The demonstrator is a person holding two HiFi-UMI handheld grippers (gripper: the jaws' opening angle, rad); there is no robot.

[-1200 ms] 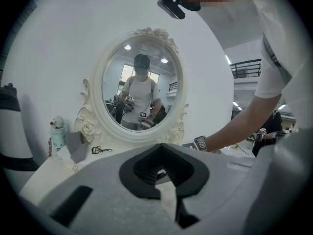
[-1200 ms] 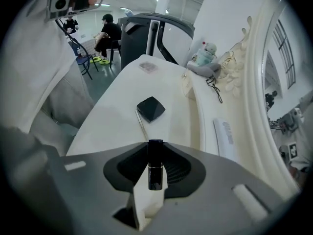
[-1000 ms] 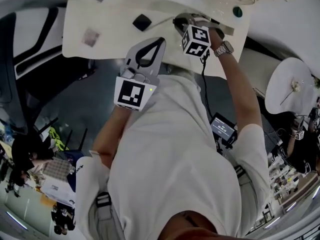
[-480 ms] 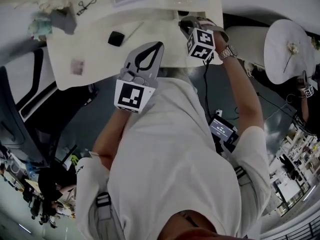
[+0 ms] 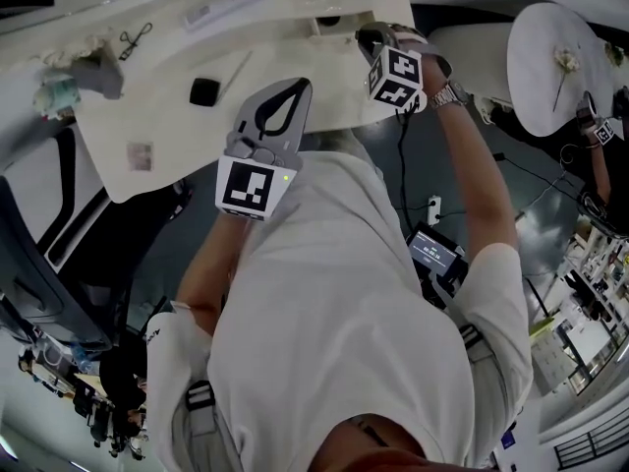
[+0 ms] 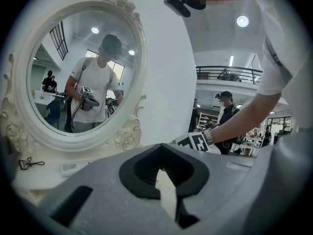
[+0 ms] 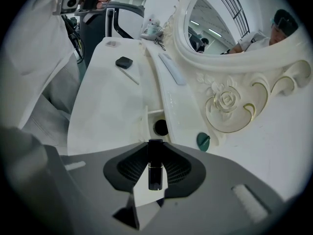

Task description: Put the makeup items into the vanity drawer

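Observation:
My right gripper [image 5: 368,37] [image 7: 155,176] is shut on a slim black makeup tube [image 7: 155,166], held over the back right of the white vanity top [image 5: 295,77]. Just ahead of it is a small open compartment [image 7: 157,125] with a dark round thing inside. My left gripper [image 5: 298,88] [image 6: 167,184] is shut and empty above the vanity's front edge. A black compact [image 5: 204,91] [image 7: 124,61] and a thin pencil [image 5: 236,71] [image 7: 128,75] lie on the top. A white tube [image 5: 226,6] [image 7: 171,68] and an eyelash curler [image 5: 131,39] [image 6: 25,163] rest on the raised shelf.
An oval mirror in a carved white frame [image 6: 128,131] [image 7: 230,102] stands behind the shelf. A green round item [image 7: 203,141] lies at the frame's foot. A dark chair [image 5: 59,205] is left of the vanity, and a round white table [image 5: 550,67] is to the right.
The head view has swung, so the vanity has slid left and turned in the picture. Both grippers keep their jaw states, and the right one still holds the black tube.

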